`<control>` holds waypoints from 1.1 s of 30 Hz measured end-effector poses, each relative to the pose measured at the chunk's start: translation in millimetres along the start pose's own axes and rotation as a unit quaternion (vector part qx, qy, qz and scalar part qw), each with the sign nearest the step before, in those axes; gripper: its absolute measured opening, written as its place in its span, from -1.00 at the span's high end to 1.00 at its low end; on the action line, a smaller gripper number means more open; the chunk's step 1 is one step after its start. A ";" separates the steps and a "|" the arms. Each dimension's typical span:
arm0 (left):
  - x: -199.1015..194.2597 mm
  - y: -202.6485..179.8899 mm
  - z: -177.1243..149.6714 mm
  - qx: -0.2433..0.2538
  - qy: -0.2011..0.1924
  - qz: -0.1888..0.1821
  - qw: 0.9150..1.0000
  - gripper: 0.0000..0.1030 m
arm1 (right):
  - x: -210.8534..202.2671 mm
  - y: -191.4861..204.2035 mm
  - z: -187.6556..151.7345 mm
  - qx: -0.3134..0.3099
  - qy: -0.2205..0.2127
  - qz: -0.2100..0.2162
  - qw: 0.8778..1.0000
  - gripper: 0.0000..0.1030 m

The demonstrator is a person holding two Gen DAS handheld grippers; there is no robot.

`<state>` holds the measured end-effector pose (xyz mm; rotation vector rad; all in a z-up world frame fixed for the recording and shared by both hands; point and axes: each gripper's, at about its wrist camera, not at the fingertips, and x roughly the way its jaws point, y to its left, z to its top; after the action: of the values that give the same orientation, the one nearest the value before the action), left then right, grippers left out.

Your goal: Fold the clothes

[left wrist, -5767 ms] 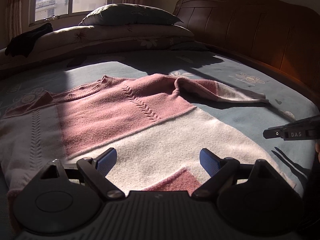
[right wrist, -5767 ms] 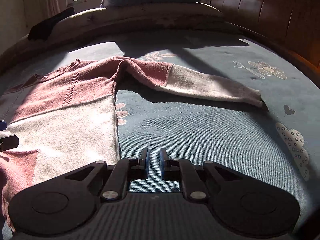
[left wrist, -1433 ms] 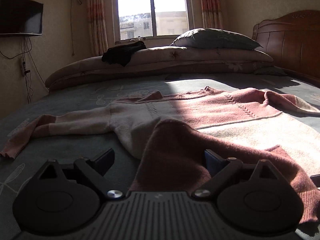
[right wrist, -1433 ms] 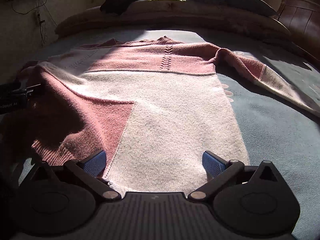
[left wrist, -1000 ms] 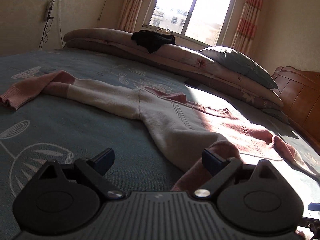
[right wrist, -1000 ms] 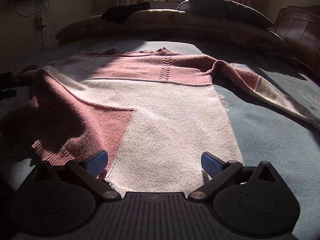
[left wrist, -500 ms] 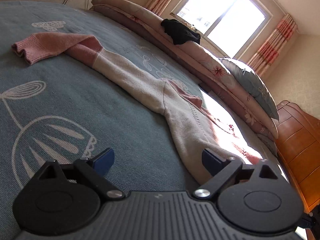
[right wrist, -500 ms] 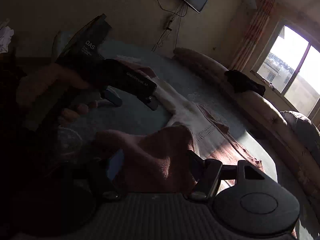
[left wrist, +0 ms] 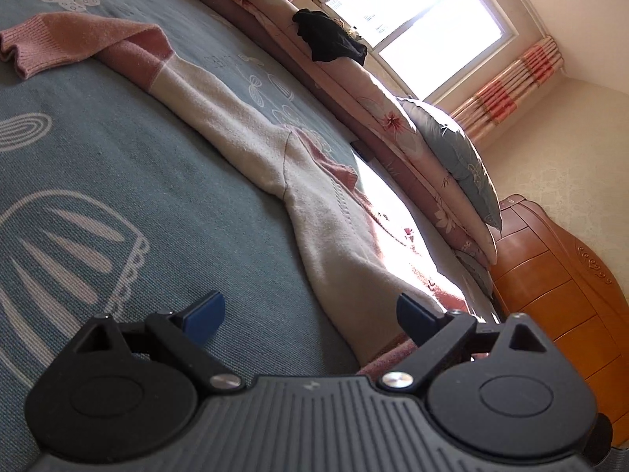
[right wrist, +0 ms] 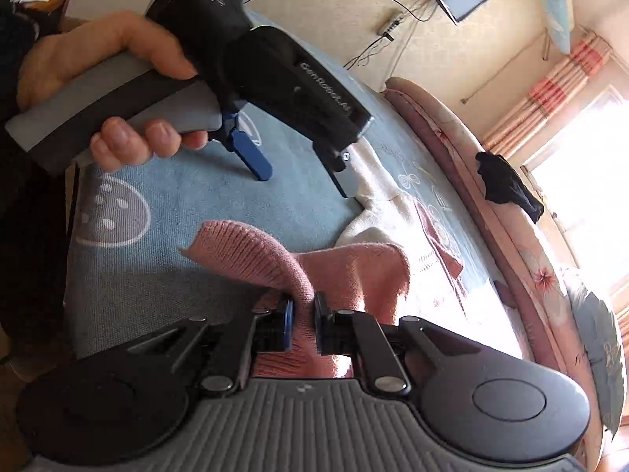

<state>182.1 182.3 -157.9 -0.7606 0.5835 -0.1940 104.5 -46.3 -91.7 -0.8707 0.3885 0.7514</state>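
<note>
Sweater (left wrist: 330,232) sprawled on bed (left wrist: 118,165). Right gripper (right wrist: 300,316) just clamped onto pink hem (right wrist: 251,251); left gripper (left wrist: 310,312) gaping, empty. Tip: pinch both layers, lift evenly, fold slow so knit doesn't bunch.

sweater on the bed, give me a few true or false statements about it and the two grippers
1. The right gripper is shut on the pink hem of the sweater. True; its jaws have just been closing on it.
2. The left gripper holds the sleeve. False: its jaws stand open with nothing pinched.
3. A dark garment lies on the rolled bedding by the window. True.
4. The sweater is all white. False: it is pink and cream.
</note>
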 end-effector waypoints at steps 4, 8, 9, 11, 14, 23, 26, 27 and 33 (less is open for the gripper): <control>7.3 -3.9 -2.9 -0.002 0.016 -0.023 1.000 -0.83 | -9.1 -58.2 -31.9 0.205 0.005 0.018 0.979 0.77; 16.0 -10.7 -6.7 0.002 0.035 -0.048 0.998 -0.84 | -3.3 -106.6 -84.0 0.401 0.013 0.043 0.915 0.77; 18.2 -11.7 -7.7 0.001 0.041 -0.055 0.998 -0.84 | 1.0 -116.7 -98.5 0.446 0.014 0.049 0.893 0.77; 22.7 -14.3 -10.3 -0.004 0.051 -0.072 0.996 -0.84 | 5.4 -126.1 -118.8 0.508 0.009 0.063 0.859 0.74; 30.0 -19.1 -13.4 -0.010 0.069 -0.096 0.993 -0.84 | 7.7 -130.7 -133.6 0.552 0.018 0.059 0.832 0.41; 55.2 -49.3 -34.2 -0.006 0.151 -0.161 0.975 -0.85 | -26.8 -122.8 -156.3 0.536 -0.003 0.035 0.843 0.35; 54.1 -53.9 -39.7 -0.015 0.165 -0.157 0.974 -0.86 | -34.3 -122.6 -166.5 0.537 -0.018 0.023 0.843 0.34; 53.2 -55.1 -41.7 -0.020 0.170 -0.156 0.973 -0.86 | -39.5 -121.0 -171.1 0.536 -0.025 0.017 0.844 0.34; 59.3 -53.9 -52.8 -0.084 0.192 -0.187 0.960 -0.86 | -53.1 -120.4 -189.6 0.536 -0.062 0.014 0.842 0.29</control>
<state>203.5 90.5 -176.0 -1.0066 0.8265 -0.6596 154.0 -271.1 -108.6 0.2473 0.6118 0.4860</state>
